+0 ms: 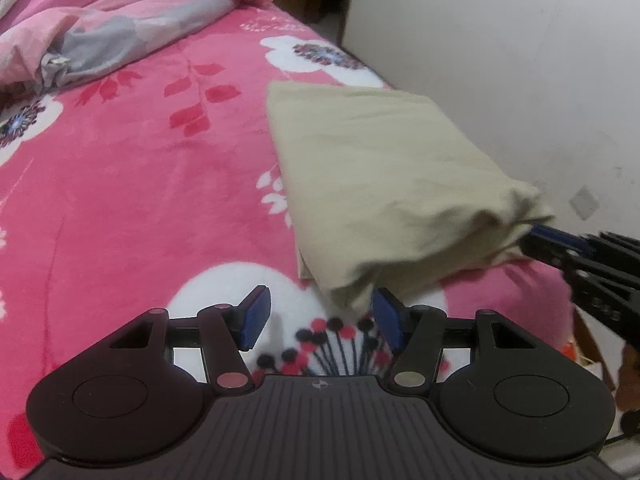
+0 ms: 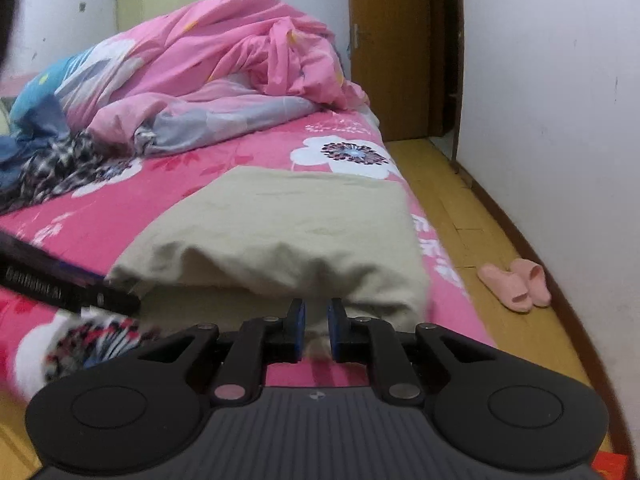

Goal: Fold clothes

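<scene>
A beige folded cloth (image 1: pixel 380 176) lies on the pink flowered bed sheet (image 1: pixel 140 200), near the bed's right edge. In the left wrist view my left gripper (image 1: pixel 320 318) stands open, and the cloth's near corner droops just beyond its right pad (image 1: pixel 386 320). My right gripper (image 1: pixel 540 230) comes in from the right and pinches the cloth's near right corner, lifting it. In the right wrist view the right gripper (image 2: pixel 317 322) is shut on the beige cloth (image 2: pixel 288 232), whose near fold bulges up. The left gripper (image 2: pixel 120 296) shows at the left, beside the cloth's edge.
A crumpled pink quilt (image 2: pixel 208 68) fills the far end of the bed. A checked garment (image 2: pixel 60 168) and blue fabric (image 2: pixel 28 136) lie at the far left. Right of the bed is wooden floor (image 2: pixel 460 208) with pink slippers (image 2: pixel 516 284), a white wall (image 2: pixel 552 100) and a brown door (image 2: pixel 396 48).
</scene>
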`<state>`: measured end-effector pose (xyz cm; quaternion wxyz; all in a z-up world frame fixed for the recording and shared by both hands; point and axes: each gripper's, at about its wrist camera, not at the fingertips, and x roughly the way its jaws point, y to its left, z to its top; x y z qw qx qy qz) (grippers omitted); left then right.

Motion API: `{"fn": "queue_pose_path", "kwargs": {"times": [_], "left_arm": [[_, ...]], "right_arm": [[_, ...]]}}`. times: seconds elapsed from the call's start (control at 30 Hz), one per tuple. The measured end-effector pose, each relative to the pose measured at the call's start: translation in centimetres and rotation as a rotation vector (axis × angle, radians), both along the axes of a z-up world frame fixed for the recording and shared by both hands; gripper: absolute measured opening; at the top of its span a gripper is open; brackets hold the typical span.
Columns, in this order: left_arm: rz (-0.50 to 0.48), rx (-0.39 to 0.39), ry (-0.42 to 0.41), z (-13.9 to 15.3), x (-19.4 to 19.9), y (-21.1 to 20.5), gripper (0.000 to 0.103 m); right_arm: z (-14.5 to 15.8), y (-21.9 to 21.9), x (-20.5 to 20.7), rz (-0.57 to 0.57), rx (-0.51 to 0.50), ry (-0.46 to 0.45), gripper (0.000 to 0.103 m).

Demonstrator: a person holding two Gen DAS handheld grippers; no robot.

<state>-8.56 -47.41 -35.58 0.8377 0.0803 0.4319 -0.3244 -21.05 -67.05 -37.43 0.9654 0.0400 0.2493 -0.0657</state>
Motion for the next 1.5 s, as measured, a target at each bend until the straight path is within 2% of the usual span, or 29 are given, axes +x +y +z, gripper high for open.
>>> {"fn": "queue_pose_path", "kwargs": {"times": [0.1, 0.2, 0.3, 0.4, 0.57, 0.6, 0.7, 0.73, 0.77, 0.83, 0.9, 0.97, 1.13, 1.2, 1.23, 1.27, 1.3, 1.33, 1.37, 1.4, 1.43, 1.47, 1.5], "left_arm": [[-0.001, -0.086, -0.024, 2.5, -0.1, 1.0, 0.058], [-0.012, -0.153, -0.072, 3.7, 0.9, -0.5, 0.057], [-0.077, -0.130, -0.075, 2.1, 2.1, -3.7, 0.057], [-0.095, -0.022, -0.024, -2.1, 2.2, -5.5, 0.058], [-0.128, 0.008, -0.101, -2.2, 1.0, -5.7, 0.061], [-0.115, 0.000, -0.087, -2.3, 1.1, -5.6, 0.061], [-0.106, -0.005, -0.073, -2.4, 1.4, -5.5, 0.063], [-0.104, -0.006, -0.072, -2.4, 1.4, -5.4, 0.063], [-0.102, -0.007, -0.071, -2.4, 1.4, -5.3, 0.066], [-0.103, 0.010, -0.068, -2.0, 1.4, -5.4, 0.067], [-0.104, 0.043, -0.055, -0.9, 1.4, -5.5, 0.070], [-0.079, 0.036, -0.026, 0.9, 1.2, -4.8, 0.071], [-0.020, -0.040, 0.024, 8.0, -1.0, -1.1, 0.075], [0.005, -0.086, 0.021, 11.8, -2.7, 1.0, 0.087], [0.016, -0.109, 0.014, 13.9, -3.7, 2.1, 0.092], [0.020, -0.125, -0.006, 15.8, -4.7, 3.0, 0.102], [0.024, -0.142, -0.025, 17.6, -5.7, 3.8, 0.103], [0.026, -0.158, -0.044, 19.5, -6.6, 4.7, 0.103], [0.010, -0.170, -0.056, 21.4, -7.6, 5.5, 0.103], [-0.005, -0.174, -0.063, 23.2, -8.5, 6.1, 0.103], [-0.009, -0.175, -0.069, 24.8, -9.1, 6.6, 0.103], [-0.008, -0.176, -0.076, 25.9, -9.4, 7.0, 0.103], [-0.006, -0.179, -0.083, 27.3, -10.0, 7.5, 0.103]], "right_arm": [[1.9, -0.5, -0.9, 0.013, -0.005, -0.023, 0.013], [2.9, -1.0, -1.2, 0.028, -0.009, -0.027, 0.013], [2.1, -1.3, -0.3, 0.049, -0.012, 0.021, 0.013], [1.2, -1.5, 0.7, 0.071, -0.016, 0.069, 0.013], [-0.3, -2.0, 2.3, 0.106, -0.022, 0.148, 0.015], [-0.6, -2.1, 2.6, 0.113, -0.023, 0.164, 0.015], [0.2, -2.3, 2.1, 0.106, -0.037, 0.114, 0.015], [-0.8, -2.6, 2.7, 0.101, -0.042, 0.169, 0.016], [-2.2, -3.0, 3.1, 0.099, -0.036, 0.231, 0.018], [-2.4, -4.2, 3.0, 0.071, 0.047, 0.225, 0.018], [-0.1, -4.6, 3.0, 0.028, 0.085, 0.252, 0.018], [2.8, -3.9, 1.5, -0.016, 0.098, 0.263, 0.019], [10.6, 0.7, -4.7, -0.115, 0.133, 0.320, 0.022], [13.8, 2.5, -7.1, -0.155, 0.147, 0.342, 0.033], [15.3, 3.4, -8.3, -0.174, 0.154, 0.353, 0.046], [16.9, 4.3, -9.6, -0.194, 0.161, 0.365, 0.050], [18.5, 5.2, -10.8, -0.214, 0.168, 0.376, 0.051], [20.0, 6.1, -12.0, -0.234, 0.174, 0.387, 0.061], [22.0, 7.4, -13.2, -0.253, 0.170, 0.369, 0.078], [24.0, 8.7, -14.4, -0.271, 0.163, 0.344, 0.085], [25.8, 9.8, -15.2, -0.288, 0.145, 0.311, 0.098], [27.5, 10.8, -15.9, -0.304, 0.124, 0.276, 0.103], [29.2, 11.9, -16.7, -0.320, 0.103, 0.240, 0.103]]}}
